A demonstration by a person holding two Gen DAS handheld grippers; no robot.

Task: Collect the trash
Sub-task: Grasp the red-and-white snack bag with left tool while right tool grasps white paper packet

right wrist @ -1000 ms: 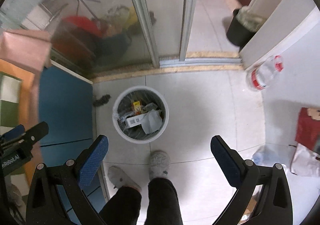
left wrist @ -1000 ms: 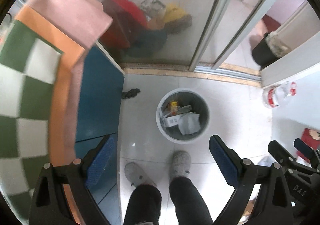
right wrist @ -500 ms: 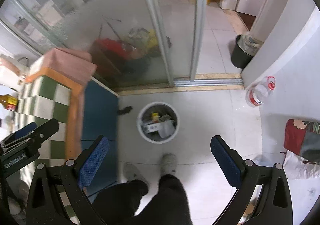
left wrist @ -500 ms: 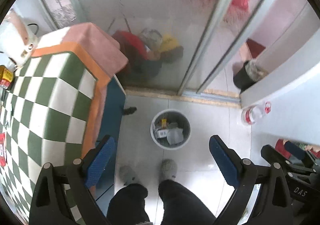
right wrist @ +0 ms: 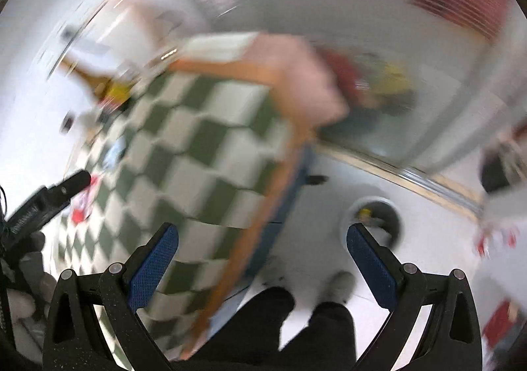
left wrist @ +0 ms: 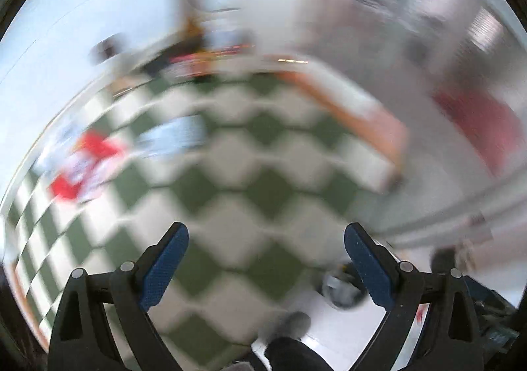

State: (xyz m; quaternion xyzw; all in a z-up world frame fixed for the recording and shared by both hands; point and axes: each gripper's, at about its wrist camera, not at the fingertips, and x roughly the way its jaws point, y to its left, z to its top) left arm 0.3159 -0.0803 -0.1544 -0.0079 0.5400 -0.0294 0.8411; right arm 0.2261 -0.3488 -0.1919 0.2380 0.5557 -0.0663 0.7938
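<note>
Both views are motion-blurred. My left gripper (left wrist: 266, 269) is open and empty above the green-and-white checked tablecloth (left wrist: 230, 173). A red-and-white wrapper (left wrist: 82, 170) and a pale blue item (left wrist: 174, 137) lie on the cloth at the left. The round grey trash bin (left wrist: 342, 288) shows low on the floor by the right finger. My right gripper (right wrist: 262, 267) is open and empty over the table's edge. The bin (right wrist: 375, 216) sits on the floor to its right. The left gripper's body (right wrist: 46, 203) shows at the left, near the red-and-white wrapper (right wrist: 82, 206).
Bottles and other blurred items (right wrist: 105, 87) stand at the table's far end. An orange border and pink cloth corner (right wrist: 296, 81) mark the table's edge. Glass sliding doors (right wrist: 411, 91) lie beyond. The person's legs and slippers (right wrist: 339, 285) are below on the white floor.
Both grippers swung up and left, away from the bin on the floor and toward the tabletop. The bin slid to the lower right of both views. Both stayed open.
</note>
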